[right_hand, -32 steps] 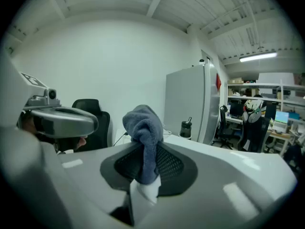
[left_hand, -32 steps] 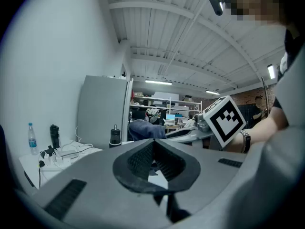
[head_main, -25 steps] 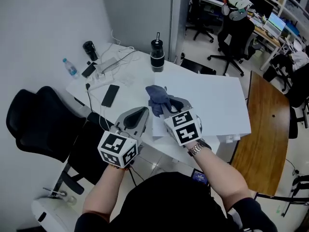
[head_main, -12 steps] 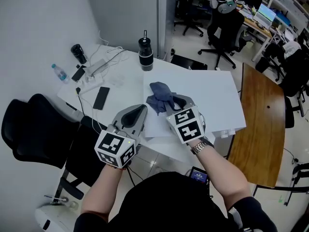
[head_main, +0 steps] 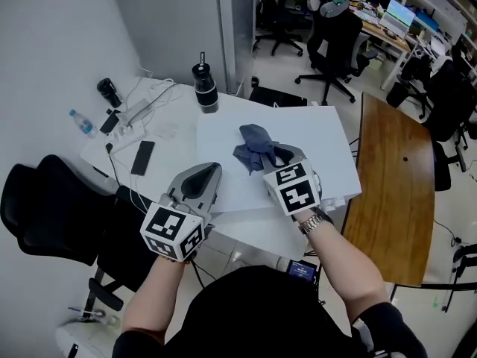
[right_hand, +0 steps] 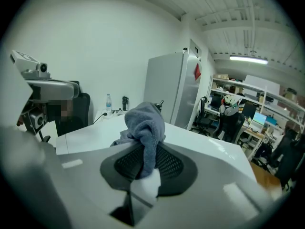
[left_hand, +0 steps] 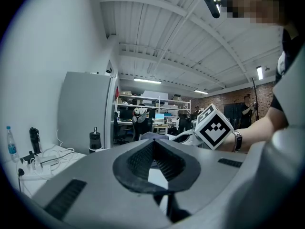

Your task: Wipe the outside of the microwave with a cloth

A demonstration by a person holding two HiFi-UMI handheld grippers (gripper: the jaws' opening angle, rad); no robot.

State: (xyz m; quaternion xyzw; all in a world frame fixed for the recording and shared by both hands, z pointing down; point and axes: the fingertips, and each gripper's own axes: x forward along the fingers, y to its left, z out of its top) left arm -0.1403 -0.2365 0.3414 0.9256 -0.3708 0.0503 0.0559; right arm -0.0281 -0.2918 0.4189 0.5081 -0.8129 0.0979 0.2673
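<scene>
Grey cloth (head_main: 253,146) has moved farther across white surface (head_main: 317,136).

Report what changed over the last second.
The right gripper, clamped on the cloth, slid it rightward in the head view across the white surface, away from its left edge. Nothing was picked up or released. The left gripper stayed shut and empty; the phone stayed put.

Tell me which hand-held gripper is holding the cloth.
The right hand-held gripper: its jaws are shut on the blue-grey cloth, which bunches up above them. The left hand-held gripper is shut with nothing between its jaws.
</scene>
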